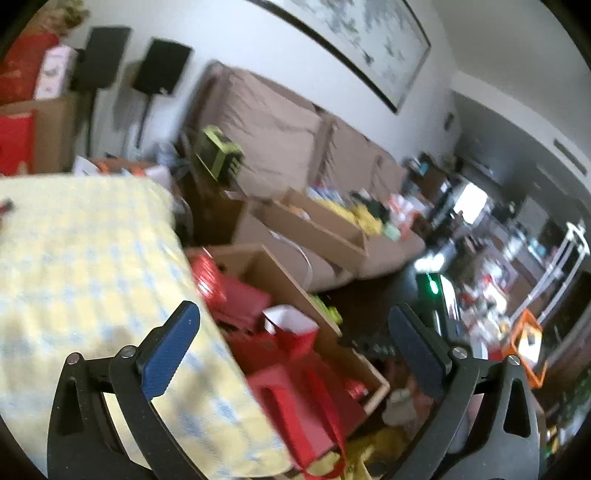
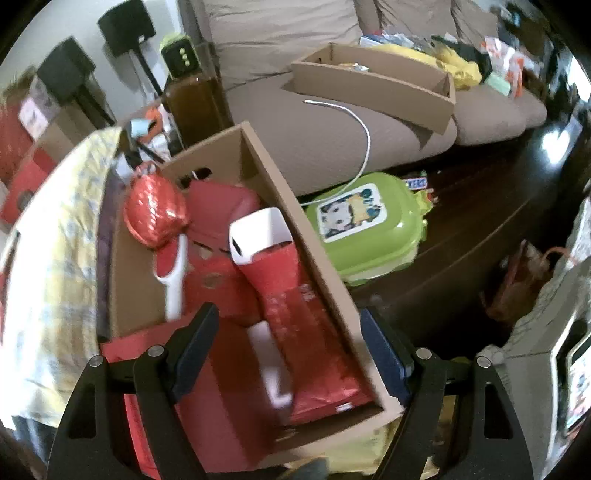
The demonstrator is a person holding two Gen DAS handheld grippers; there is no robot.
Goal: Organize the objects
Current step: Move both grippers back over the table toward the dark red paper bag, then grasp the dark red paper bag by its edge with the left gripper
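A cardboard box (image 2: pixel 321 280) stands on the floor between the table and the sofa, and it holds several red gift bags. One red bag with a white inside (image 2: pixel 266 236) stands open-mouthed, beside a shiny red round packet (image 2: pixel 155 210). My right gripper (image 2: pixel 290 339) hangs open just above the box's near end and points down into it, with nothing pressed between its pads. In the blurred left wrist view, my left gripper (image 1: pixel 295 350) is open and empty. It is over the edge of the yellow checked tablecloth (image 1: pixel 74 258), above the same box (image 1: pixel 280 280) of red bags (image 1: pixel 295 398).
A beige sofa (image 2: pixel 317 140) carries a second cardboard box (image 2: pixel 373 85) and piled clothes. A green plastic case with a cartoon label (image 2: pixel 365 229) and a white cable (image 2: pixel 364 147) lie on the dark floor. Black speakers on stands (image 2: pixel 125 26) are at the back left.
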